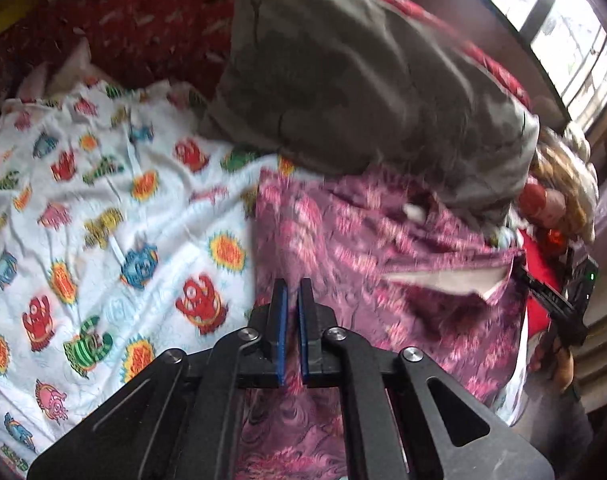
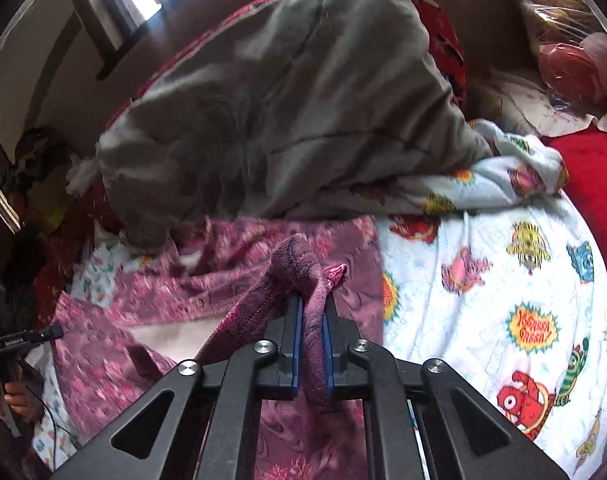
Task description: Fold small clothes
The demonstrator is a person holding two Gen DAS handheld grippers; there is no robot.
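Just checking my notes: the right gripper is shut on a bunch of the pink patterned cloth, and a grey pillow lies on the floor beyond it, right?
Not quite. The right wrist view shows the grey pillow lying on the bed, partly on the cartoon-print sheet. The right gripper is indeed shut on the pink patterned cloth.

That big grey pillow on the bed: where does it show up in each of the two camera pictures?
Left wrist view: the grey pillow fills the upper middle and right, above the pink patterned garment.
Right wrist view: the grey pillow fills the upper middle, leaning left, again above the pink patterned garment.
Shared landmark: the white cartoon-print sheet lies left of the garment in the left view, and right of it in the right view.
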